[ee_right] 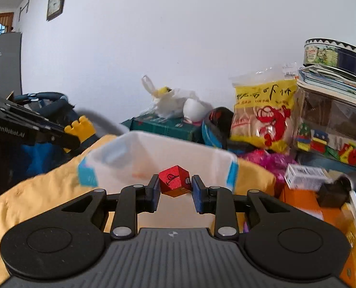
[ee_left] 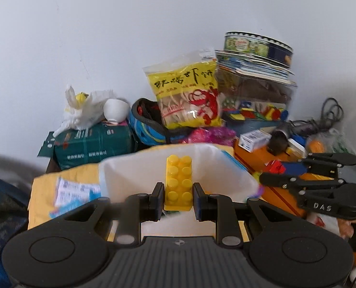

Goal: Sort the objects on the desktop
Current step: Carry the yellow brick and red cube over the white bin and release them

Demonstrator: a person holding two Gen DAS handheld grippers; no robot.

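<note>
Your left gripper (ee_left: pixel 178 195) is clamped on the yellow brick (ee_left: pixel 178 183), holding it upright above the near rim of the white bin (ee_left: pixel 134 168). Your right gripper (ee_right: pixel 175 187) pinches the red cube (ee_right: pixel 175 180), tilted on a corner, over the same bin, which sits on yellow cloth (ee_right: pixel 34 192).

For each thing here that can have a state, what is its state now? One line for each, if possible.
Left claw: shut on the yellow brick.
Yellow brick: held upright, in the air by the white bin.
Right claw: shut on the red cube.
Red cube: held tilted, one corner up.
White bin: open at the top.
Snack bag: sealed, leaning upright.
Round tin: lid on, resting on a stack of books.
</note>
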